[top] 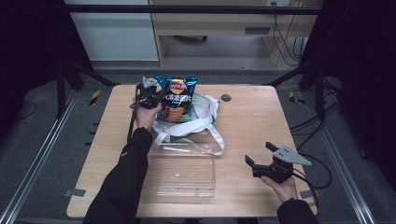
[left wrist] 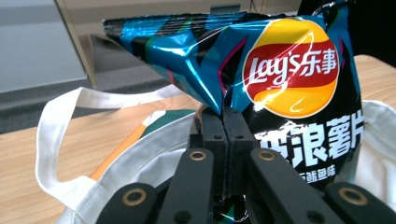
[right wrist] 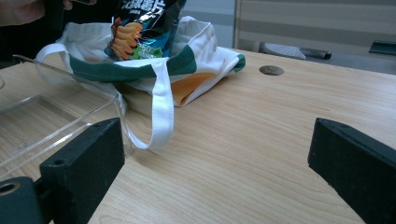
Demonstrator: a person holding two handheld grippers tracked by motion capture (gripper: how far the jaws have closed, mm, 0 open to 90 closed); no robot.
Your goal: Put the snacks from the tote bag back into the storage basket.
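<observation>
A blue and black Lay's chip bag (top: 177, 98) stands upright, its lower end inside a white tote bag (top: 204, 109) with a green rim at the table's far middle. My left gripper (top: 157, 96) is shut on the chip bag's left edge; in the left gripper view its jaws pinch the chip bag (left wrist: 289, 88) over the tote bag (left wrist: 140, 154). My right gripper (top: 259, 156) is open over the front right of the table, holding nothing. In the right gripper view the chip bag (right wrist: 140, 32) rises from the tote bag (right wrist: 196, 56), far beyond the right gripper (right wrist: 215, 158).
A clear plastic tray (top: 182, 173) lies at the table's front middle; the tray (right wrist: 42, 116) appears beside my right gripper's left jaw. The tote's white straps (top: 215, 136) trail toward the tray. A round hole (top: 226, 97) marks the wooden table (top: 252, 121).
</observation>
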